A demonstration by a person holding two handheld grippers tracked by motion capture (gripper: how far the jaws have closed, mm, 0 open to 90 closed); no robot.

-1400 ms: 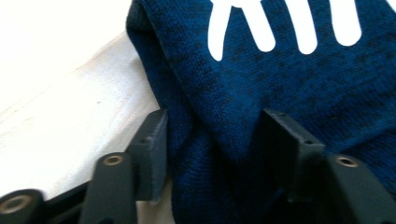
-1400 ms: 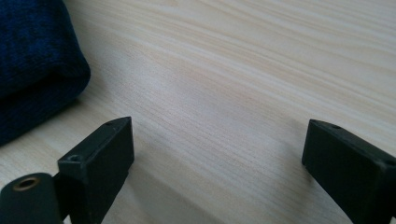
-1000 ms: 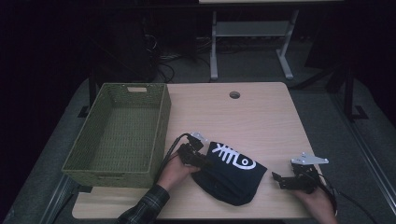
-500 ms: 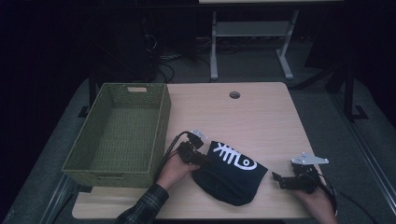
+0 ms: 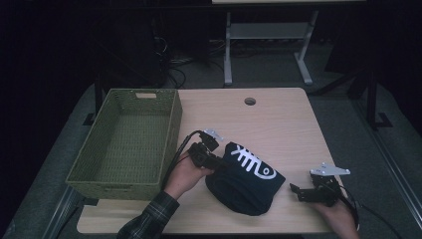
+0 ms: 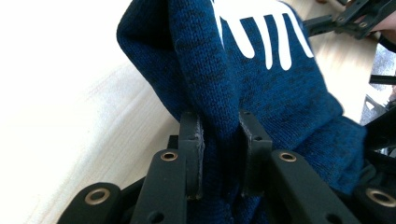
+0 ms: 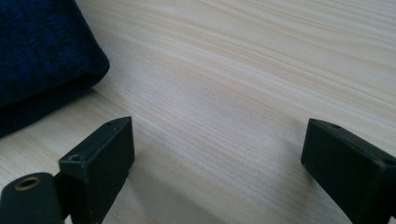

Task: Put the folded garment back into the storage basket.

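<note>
A dark blue knit hat [image 5: 249, 179] with a white fish-bone print lies on the wooden table [image 5: 283, 129] near its front edge. My left gripper [image 5: 215, 162] is at the hat's left edge. Its jaws have just been closing and now pinch a fold of the knit [image 6: 219, 126], which is raised off the table. The hat [image 6: 271, 74] hangs in front of those jaws. My right gripper [image 5: 297, 191] rests low on the table to the right of the hat, open, with bare wood between its jaws [image 7: 217, 140]. A corner of the hat [image 7: 42, 56] lies beyond its left jaw.
A green woven basket [image 5: 171, 129] stands at the table's left side, close to my left hand, with nothing in it. A round cable hole [image 5: 250, 101] sits near the far edge. Table legs and cables are on the dark floor behind.
My left gripper has risen with the hat's left edge in it, so the hat bunches up higher on that side. My right gripper has stayed where it was.
</note>
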